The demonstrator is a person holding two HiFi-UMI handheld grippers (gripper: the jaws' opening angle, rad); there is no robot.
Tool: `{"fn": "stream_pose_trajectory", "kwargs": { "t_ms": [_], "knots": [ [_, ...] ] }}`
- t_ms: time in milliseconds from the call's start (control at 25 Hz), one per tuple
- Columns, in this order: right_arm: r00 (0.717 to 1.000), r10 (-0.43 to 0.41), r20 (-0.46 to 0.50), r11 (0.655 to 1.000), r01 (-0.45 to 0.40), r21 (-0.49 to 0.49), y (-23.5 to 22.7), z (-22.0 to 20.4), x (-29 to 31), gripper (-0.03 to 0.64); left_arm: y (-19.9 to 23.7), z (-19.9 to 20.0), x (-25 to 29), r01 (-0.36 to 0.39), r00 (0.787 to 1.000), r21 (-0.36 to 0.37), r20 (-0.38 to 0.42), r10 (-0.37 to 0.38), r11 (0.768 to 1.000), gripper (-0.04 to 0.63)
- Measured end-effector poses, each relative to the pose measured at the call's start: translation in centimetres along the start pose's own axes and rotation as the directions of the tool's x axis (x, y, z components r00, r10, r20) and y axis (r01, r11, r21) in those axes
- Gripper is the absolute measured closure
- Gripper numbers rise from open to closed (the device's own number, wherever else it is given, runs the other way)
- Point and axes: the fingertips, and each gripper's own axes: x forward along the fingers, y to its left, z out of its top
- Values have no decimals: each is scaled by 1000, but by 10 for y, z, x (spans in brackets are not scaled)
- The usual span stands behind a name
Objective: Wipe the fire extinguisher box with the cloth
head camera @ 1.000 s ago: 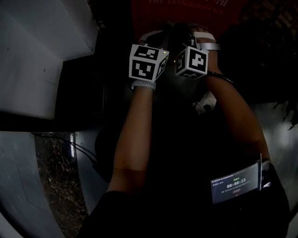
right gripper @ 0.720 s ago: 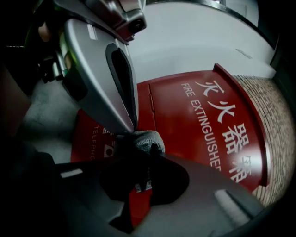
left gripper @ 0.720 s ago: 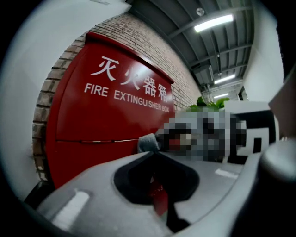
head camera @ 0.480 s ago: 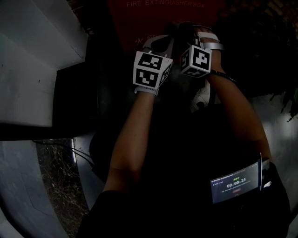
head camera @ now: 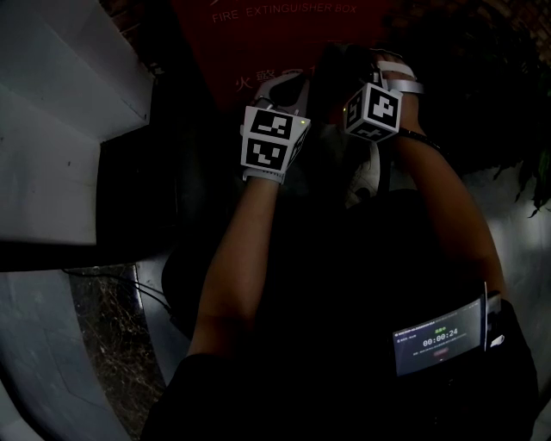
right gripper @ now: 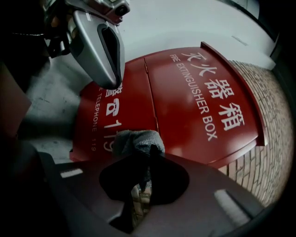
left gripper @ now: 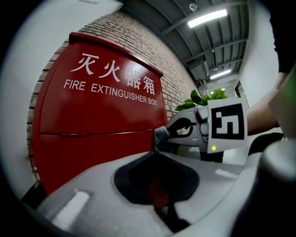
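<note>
While both arms (head camera: 239,250) forward, cloth (right gripper: 138,140) in right tongs (right gripper: 149,152).

Cloth (right gripper: 134,139) in right claw (right gripper: 151,149), before fire extinguisher box (right gripper: 189,106), left claw (left gripper: 154,152) beside

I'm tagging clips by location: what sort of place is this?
Likely a building's service or lobby area: a red fire extinguisher box stands against a brick wall, under a bare ceiling with strip lights.

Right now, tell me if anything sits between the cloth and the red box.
Nothing visible does. The cloth, clamped in the right gripper, faces the fire extinguisher box directly; the left gripper hangs off to one side.
</note>
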Motion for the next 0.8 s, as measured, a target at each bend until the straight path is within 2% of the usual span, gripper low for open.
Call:
{"fn": "stream_pose_trajectory", "kwargs": {
  "t_ms": [280, 480, 680, 800],
  "knots": [
    [998, -5, -68, 1000, 5, -4, -7, -33, -1, 584, 17, -8, -6, -37, 999, -35, -15, 37, 999, 592],
    [995, -4, -96, 1000, 2, -15, -12, -38, -8, 584, 36, -8, -18, -73, 997, -64, -9, 73, 995, 592],
    [1000, -12, -14, 1000, 12, -23, -14, 15, -20, 584, 65, -17, -42, -143, 989, -26, -50, 141, 989, 592],
    [998, 2, 59, 1000, -2, -8, -5, 66, -23, 584, 89, -21, -63, -206, 977, -55, -61, 203, 977, 592]
  ]
}}
